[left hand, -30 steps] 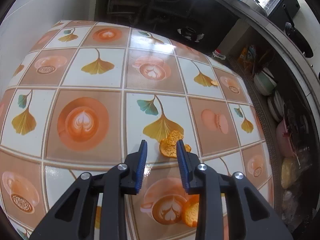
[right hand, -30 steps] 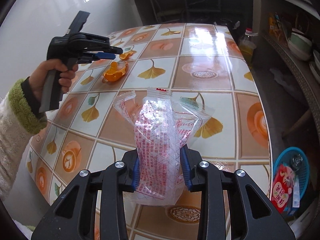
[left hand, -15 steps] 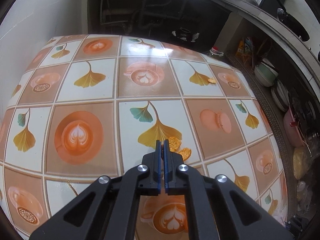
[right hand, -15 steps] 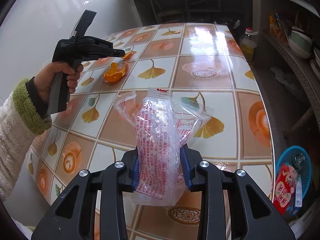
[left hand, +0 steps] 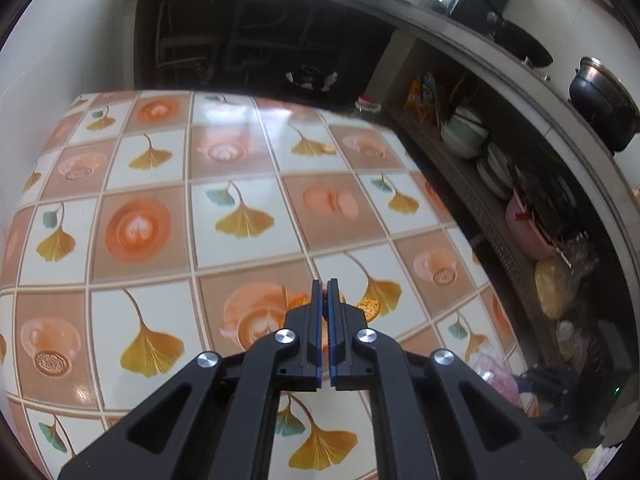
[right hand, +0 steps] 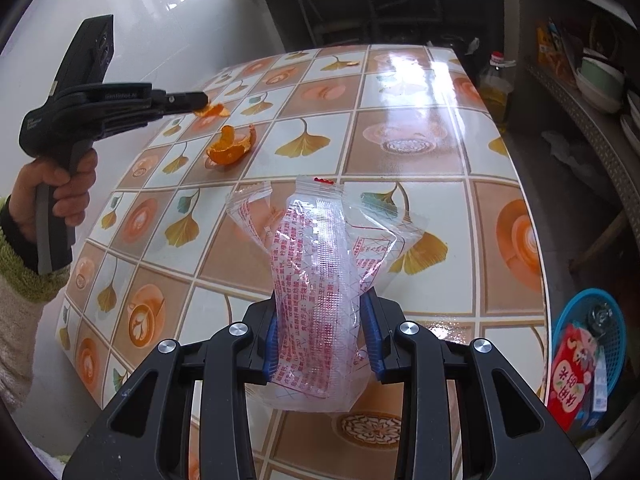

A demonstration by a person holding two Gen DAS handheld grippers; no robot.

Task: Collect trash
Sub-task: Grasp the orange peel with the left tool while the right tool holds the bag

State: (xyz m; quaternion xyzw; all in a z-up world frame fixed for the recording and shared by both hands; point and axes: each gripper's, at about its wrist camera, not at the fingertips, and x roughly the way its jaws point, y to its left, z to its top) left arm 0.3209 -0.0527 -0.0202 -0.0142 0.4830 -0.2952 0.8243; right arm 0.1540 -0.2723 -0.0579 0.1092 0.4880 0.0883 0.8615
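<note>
The left claw (right hand: pixel 202 100) is clenched on a small piece of orange peel (right hand: pixel 212 110) and holds it clear of the bench (right hand: pixel 432 152), above its far left part. The right claw (right hand: pixel 322 340) grasps a clear plastic bag (right hand: pixel 320 264), mouth up, near the middle. A larger peel (right hand: pixel 230 148) lies just beside the lifted piece. This looks like the carry step: next the peel must go over the bag's mouth and drop in.

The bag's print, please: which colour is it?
Red on the clear bag, best in the right wrist view.
</note>
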